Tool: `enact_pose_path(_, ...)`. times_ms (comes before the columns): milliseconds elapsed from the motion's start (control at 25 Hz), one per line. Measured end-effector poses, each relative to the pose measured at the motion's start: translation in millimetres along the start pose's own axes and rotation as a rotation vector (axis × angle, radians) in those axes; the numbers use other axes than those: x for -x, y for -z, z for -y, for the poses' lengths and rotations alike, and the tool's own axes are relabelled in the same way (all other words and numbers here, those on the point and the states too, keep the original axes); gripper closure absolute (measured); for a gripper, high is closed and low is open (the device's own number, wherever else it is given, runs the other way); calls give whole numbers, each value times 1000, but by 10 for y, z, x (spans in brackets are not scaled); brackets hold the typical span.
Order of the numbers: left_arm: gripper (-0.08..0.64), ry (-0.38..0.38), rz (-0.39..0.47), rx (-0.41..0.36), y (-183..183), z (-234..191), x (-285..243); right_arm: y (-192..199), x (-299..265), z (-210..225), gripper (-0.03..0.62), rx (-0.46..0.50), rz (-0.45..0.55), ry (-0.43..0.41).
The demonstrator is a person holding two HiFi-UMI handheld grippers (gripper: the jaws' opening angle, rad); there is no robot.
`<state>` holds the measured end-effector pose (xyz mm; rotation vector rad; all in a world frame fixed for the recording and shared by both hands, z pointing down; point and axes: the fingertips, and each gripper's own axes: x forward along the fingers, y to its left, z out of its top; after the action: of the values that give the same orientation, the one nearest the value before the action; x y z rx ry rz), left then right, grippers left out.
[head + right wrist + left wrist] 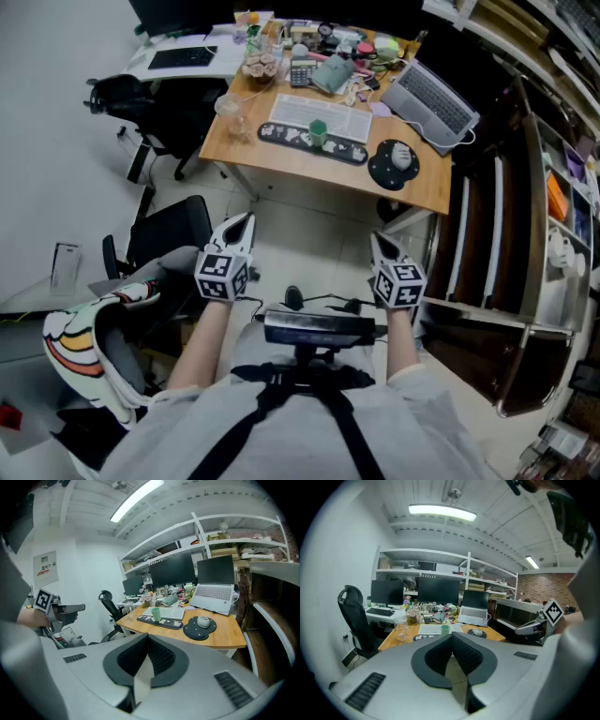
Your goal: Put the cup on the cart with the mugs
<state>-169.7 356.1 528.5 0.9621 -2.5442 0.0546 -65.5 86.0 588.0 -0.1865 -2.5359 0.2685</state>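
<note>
Two hand-held grippers hover low in front of the wooden desk (pixel 417 187), well short of its front edge and well apart from each other. The left gripper (pixel 246 221) has its jaws pressed together with nothing between them. The right gripper (pixel 378 240) is likewise closed and empty. Both point toward the desk.

The green cup (pixel 319 131) stands on the desk near the middle, upright, with its long axis vertical and its open mouth facing up. It sits at the front edge of the white keyboard (pixel 319 114), just behind the dark wrist rest (pixel 281 137). Neither gripper is near it.

Toward the desk's right end lie a round black mouse pad (pixel 384 171) carrying a mouse (pixel 401 157), and behind them an open laptop (pixel 431 98). At the desk's left front corner stands a clear glass jar (pixel 230 114). Right of the desk stands the cart (pixel 536 262), with white mugs (pixel 560 248) on a shelf.
</note>
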Motion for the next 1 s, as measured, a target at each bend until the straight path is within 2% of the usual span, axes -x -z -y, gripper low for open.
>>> enact_pose_path(280,555,43,-3,-40,-96,-172,-120,-261,-286,-271,591,32,26,-17)
enact_pose_path(520,555,30,-13,-32,-146,-199,-317,-448,-551,-240,591,58,16,-53)
enact_pose_path(760,555,-27,-12,-3,-253,-165,-595,-687,-944,-94,591,123,16,-161)
enact_pose_path(1000,555,-107,-1,29,-412,-97,-920,-1027,-1353,17,591,288,51,-306)
